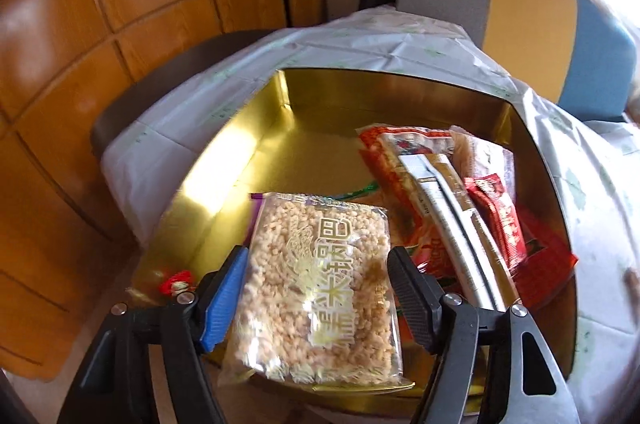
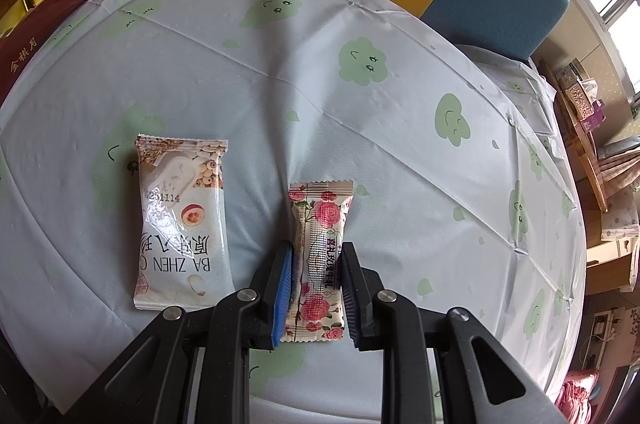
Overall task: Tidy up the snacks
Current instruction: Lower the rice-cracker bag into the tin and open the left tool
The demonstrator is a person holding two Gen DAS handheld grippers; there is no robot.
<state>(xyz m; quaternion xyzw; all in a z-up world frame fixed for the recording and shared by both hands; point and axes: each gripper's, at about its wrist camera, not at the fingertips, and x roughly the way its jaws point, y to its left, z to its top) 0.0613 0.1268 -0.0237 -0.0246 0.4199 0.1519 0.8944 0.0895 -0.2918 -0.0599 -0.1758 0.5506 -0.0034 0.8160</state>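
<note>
the desk (image 2: 280, 96) wears a pale cloth (image 2: 400, 152) printed with green clouds, and a grey, yellow and blue chair (image 1: 532, 8) stands at its far edge. on the desk sits a wide gold box (image 1: 256, 128), its red outer wall showing at the left edge of the right wrist view. inside the box, along its right side, several packets lie overlapped: red packs (image 1: 500, 212) and long white-and-gold sachets (image 1: 452, 220). the left claw (image 1: 316, 288) hangs over the box near its front, its blue and black pads set wide on either side of a clear rice pack (image 1: 316, 288) (whether they press it or only flank it cannot be told; the pack's lower edge lies at the box's front rim). out on the cloth, the right claw (image 2: 316, 288) has its pads drawn in against the two long sides of a rose candy (image 2: 320, 256), which lies flat and points away from the camera. just left of it, apart from the claw, a white cake pack (image 2: 182, 220) lies flat on the cloth.
</note>
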